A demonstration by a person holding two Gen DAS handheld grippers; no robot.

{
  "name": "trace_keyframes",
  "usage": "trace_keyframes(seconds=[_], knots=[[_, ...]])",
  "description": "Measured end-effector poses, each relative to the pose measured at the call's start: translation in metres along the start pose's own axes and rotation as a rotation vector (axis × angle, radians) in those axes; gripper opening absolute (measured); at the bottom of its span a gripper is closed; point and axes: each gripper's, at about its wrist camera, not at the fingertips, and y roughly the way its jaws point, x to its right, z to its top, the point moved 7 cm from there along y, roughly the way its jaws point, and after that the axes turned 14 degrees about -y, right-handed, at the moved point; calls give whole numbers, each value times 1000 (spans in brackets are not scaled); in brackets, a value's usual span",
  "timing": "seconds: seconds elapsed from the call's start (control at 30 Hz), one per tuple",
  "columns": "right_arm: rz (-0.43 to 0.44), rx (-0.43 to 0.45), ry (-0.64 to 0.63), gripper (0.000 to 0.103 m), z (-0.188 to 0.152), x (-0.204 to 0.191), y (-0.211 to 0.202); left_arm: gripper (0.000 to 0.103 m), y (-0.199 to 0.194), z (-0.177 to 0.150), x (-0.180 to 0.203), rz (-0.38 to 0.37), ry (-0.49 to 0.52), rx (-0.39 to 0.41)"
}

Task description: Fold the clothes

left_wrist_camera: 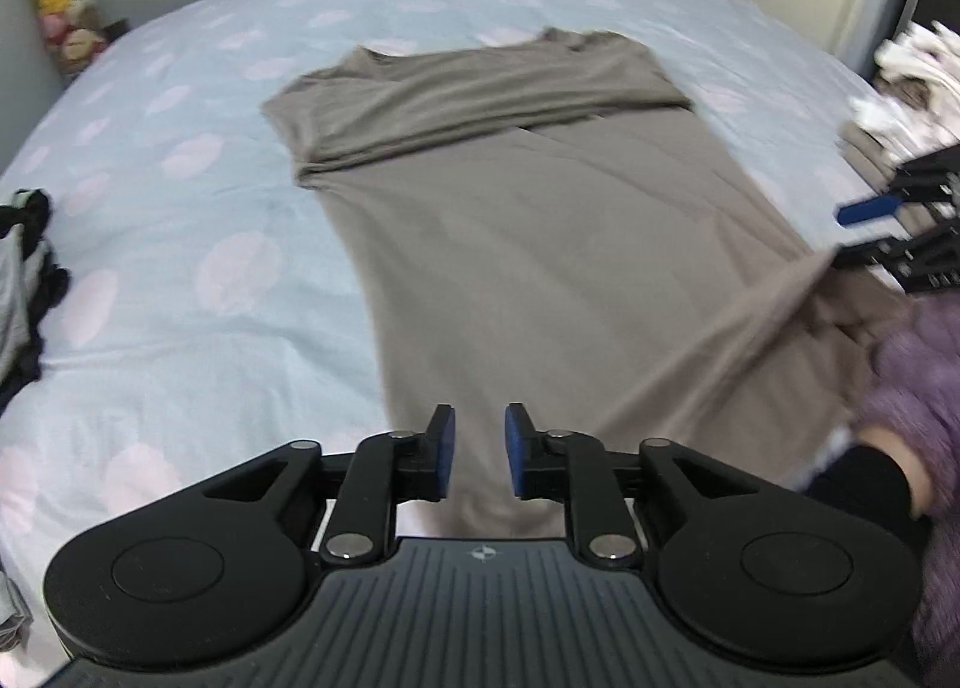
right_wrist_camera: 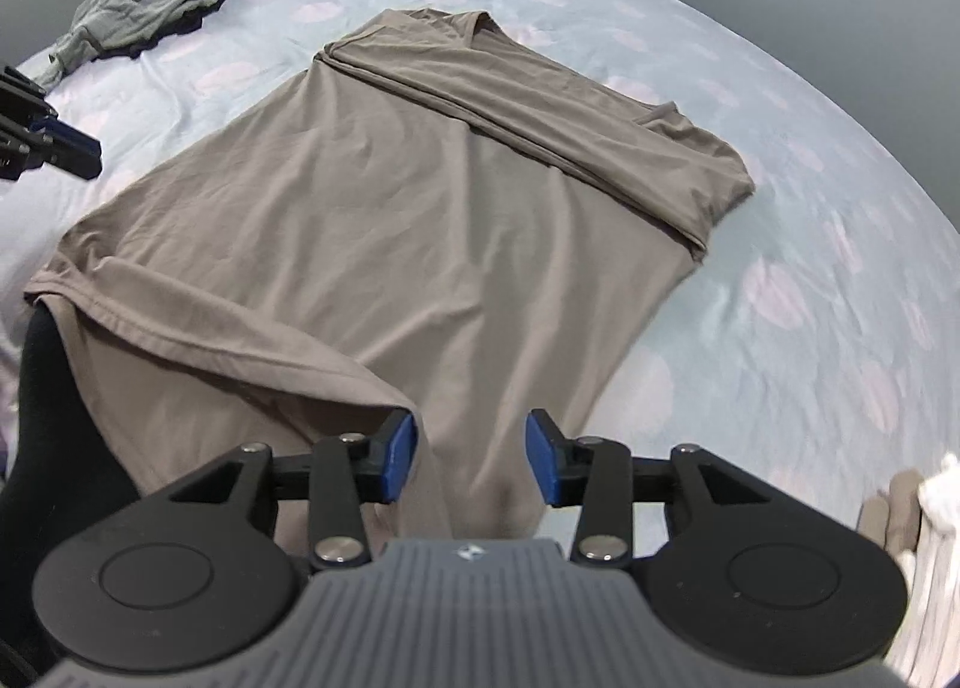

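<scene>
The taupe shirt [right_wrist_camera: 384, 220] lies flat on the bed [right_wrist_camera: 810, 268], sleeves already folded across the far shoulder end; the body fold remains. Its long axis runs near to far, hem nearest. The left tongs [left_wrist_camera: 480, 451] and right tongs [right_wrist_camera: 471, 457] are both spread, the right's apparently straddling the lifted hem corner.

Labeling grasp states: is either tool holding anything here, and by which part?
Nothing is held. The left tool and right tool both stand open above the near hem of the brown shirt; no fabric is pinched between their pads.
</scene>
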Motion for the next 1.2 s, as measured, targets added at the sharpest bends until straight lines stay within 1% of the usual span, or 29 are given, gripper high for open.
trace_keyframes(seconds=[0.07,0.17,0.2,0.23,0.3,0.43,0.53,0.6,0.63,0.67,0.8,0.87,0.93,1.03,1.13,1.2], knots=[[1,12,19,45,-9,0,-4,21,-1,-8,7,-28,32,-31],[10,21,45,45,-20,0,-6,32,-1,-22,19,-59,93,-69],[13,22,49,45,-21,0,-7,39,0,-26,21,-54,115,-82],[17,23,52,45,-23,-1,-7,41,1,-30,23,-41,136,-94],[28,25,57,45,-24,-1,-8,41,5,-35,24,-25,160,-116],[68,-4,43,45,-26,-7,1,41,8,-35,28,-66,132,-120],[74,-18,26,45,-26,-11,8,41,14,-34,32,-64,125,-126],[82,-22,14,38,-25,-14,11,41,17,-35,34,-65,127,-133],[88,-19,8,19,-25,-16,10,41,18,-36,35,-64,131,-136],[94,-15,2,3,-25,-17,9,41,17,-38,34,-58,136,-138],[164,19,1,4,-25,-20,-9,41,12,-42,30,-38,159,-146],[163,10,-29,4,-26,-21,-18,41,7,-44,26,-31,176,-151],[153,3,-55,5,-29,-21,-27,41,5,-47,21,-21,191,-173],[141,-2,-46,13,-33,-18,-32,41,3,-52,14,3,216,-214],[128,5,-32,24,-37,-18,-32,41,8,-58,6,63,245,-245],[130,11,-9,25,-41,-20,-31,41,9,-60,3,98,257,-246]])
